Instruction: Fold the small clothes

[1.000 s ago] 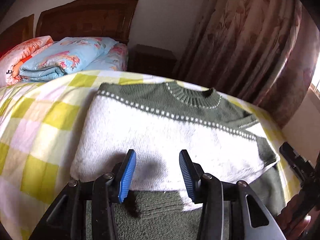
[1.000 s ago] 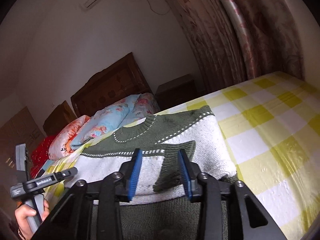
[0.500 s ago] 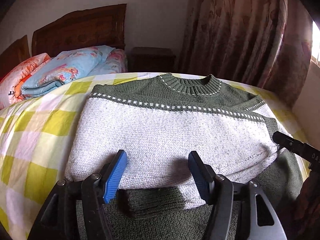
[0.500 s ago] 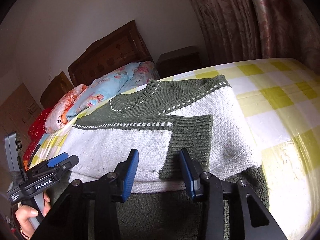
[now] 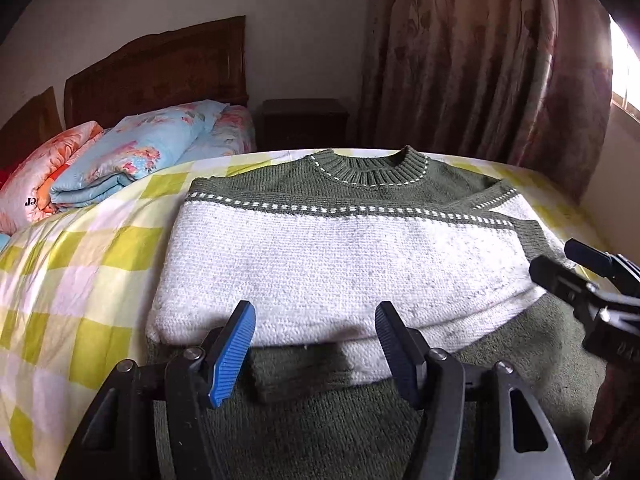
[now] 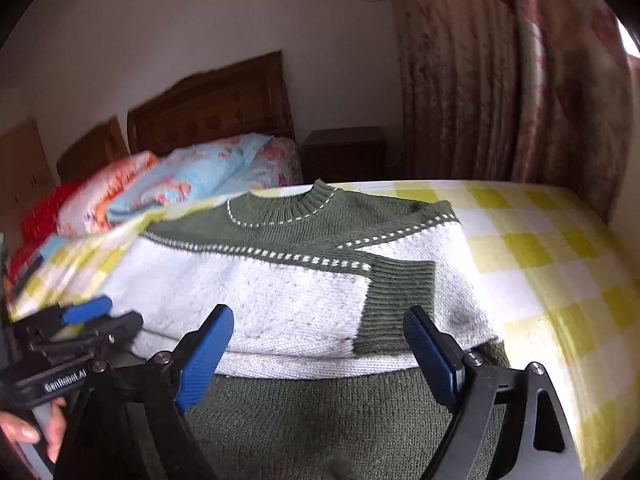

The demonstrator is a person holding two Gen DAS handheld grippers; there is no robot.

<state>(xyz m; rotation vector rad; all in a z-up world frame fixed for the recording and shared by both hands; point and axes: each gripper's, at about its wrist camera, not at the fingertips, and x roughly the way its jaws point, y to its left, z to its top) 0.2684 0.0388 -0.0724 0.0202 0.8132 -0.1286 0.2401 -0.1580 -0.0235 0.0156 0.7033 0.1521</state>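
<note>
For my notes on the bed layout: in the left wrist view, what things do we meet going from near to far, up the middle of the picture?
Left tongs → sweater's green hem → white band of the sweater → ribbed green collar → dark nightstand → wall.

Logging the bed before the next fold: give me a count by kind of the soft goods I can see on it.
Green-and-white knit sweater: 1
Folded floral quilts at the headboard, light blue and orange: 2
Yellow checked bedsheet: 1
Total: 4
A red item shows at the far left edge of the right wrist view, too blurred to name, so it is not counted.
</note>
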